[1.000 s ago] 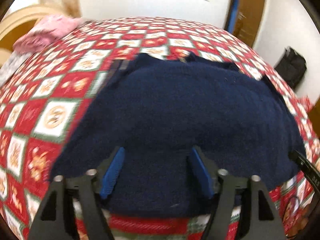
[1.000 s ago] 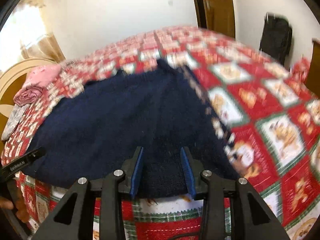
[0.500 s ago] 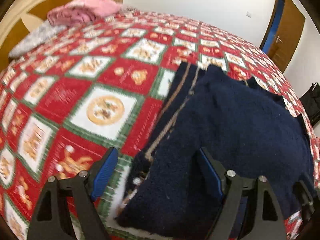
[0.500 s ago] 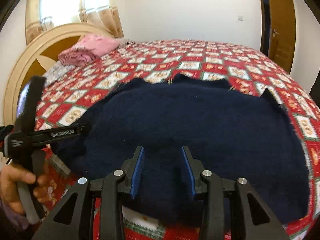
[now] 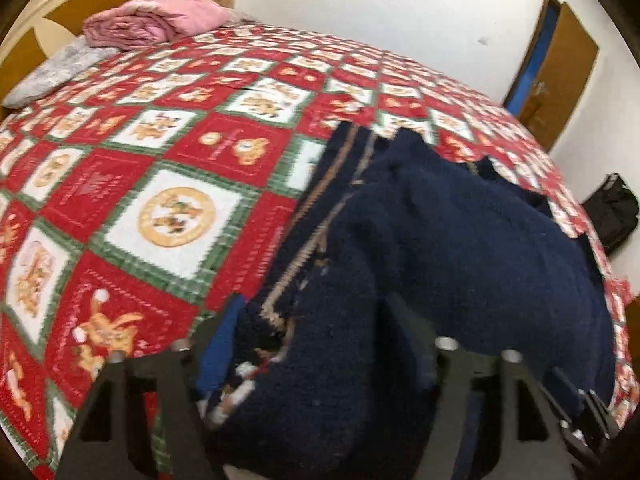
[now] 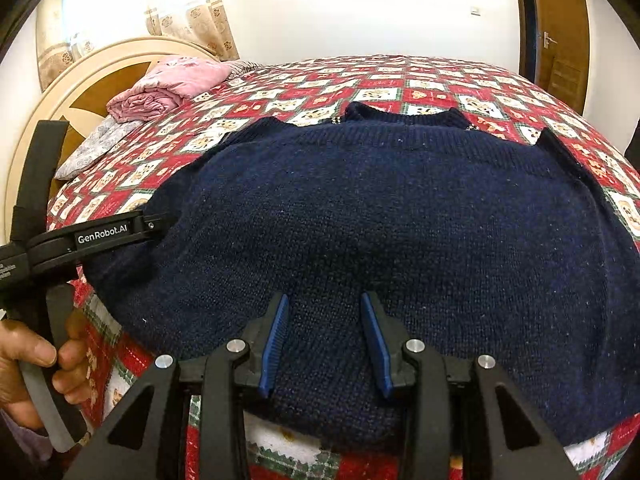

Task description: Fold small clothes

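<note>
On the bed [image 6: 460, 84], the left gripper [image 5: 308, 340] is closing its jaws around the navy sweater's [image 6: 380, 216] near-left edge, while the right gripper [image 6: 326, 340] hovers with jaws spread over its near hem.

You get soft, even daylight from the curtained window [image 6: 132, 28] at upper left, slightly blown out. Your right wrist view is sharp; your left wrist view smears with motion blur, so the sweater [image 5: 440, 248] edge perhaps bunches. Both bow strongly, with dark corners.
</note>
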